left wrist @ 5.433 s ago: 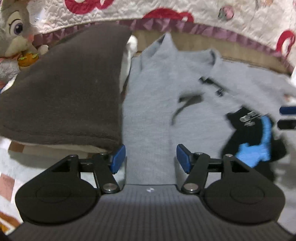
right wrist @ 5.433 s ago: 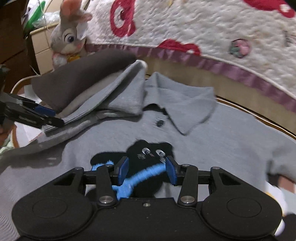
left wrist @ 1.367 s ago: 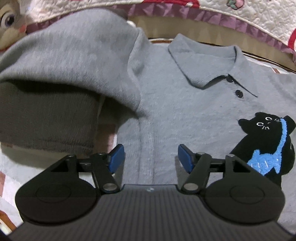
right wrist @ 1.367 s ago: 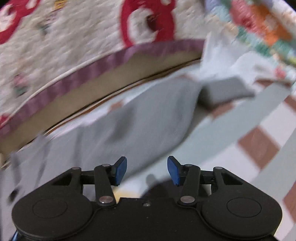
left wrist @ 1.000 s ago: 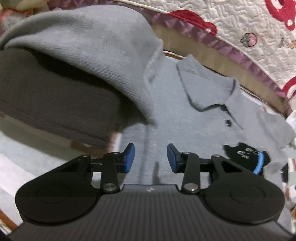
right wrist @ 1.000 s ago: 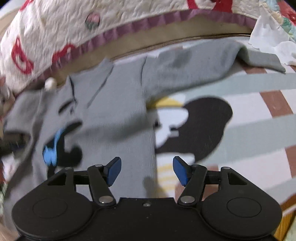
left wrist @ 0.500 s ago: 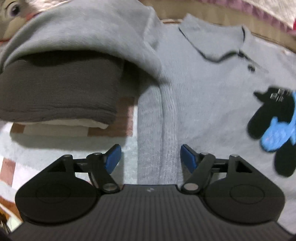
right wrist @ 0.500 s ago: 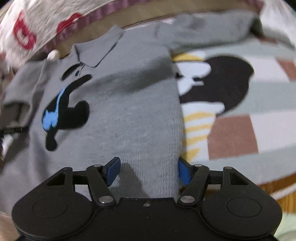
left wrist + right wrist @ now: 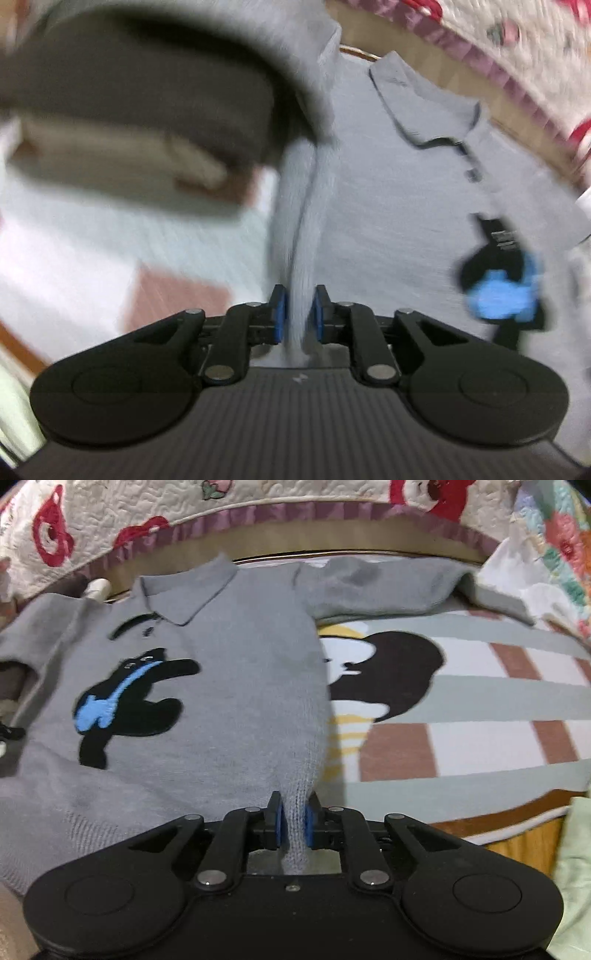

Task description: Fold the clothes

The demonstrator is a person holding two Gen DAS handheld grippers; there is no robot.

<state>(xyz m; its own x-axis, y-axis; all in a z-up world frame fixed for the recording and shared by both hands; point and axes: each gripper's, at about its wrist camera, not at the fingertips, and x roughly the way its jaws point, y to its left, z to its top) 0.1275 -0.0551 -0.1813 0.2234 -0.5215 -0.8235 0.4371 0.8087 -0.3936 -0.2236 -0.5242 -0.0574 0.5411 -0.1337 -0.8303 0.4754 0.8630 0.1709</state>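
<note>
Both sets of blue pads have just been closing and now pinch grey knit: the left gripper (image 9: 297, 319) clamps a bunched ridge at one side of the hem, the right gripper (image 9: 293, 821) clamps the opposite bottom corner of the grey polo sweater (image 9: 207, 686) w/ the black cat patch (image 9: 125, 705). Sweater lies face-up on the patterned blanket (image 9: 480, 716), collar toward the quilt (image 9: 258, 498), one sleeve draped over a dark folded garment (image 9: 140, 103). Step looks like the grab before the bottom-up fold; next prob. needs both hems lifted evenly & carried toward the collar w/o slipping.
</note>
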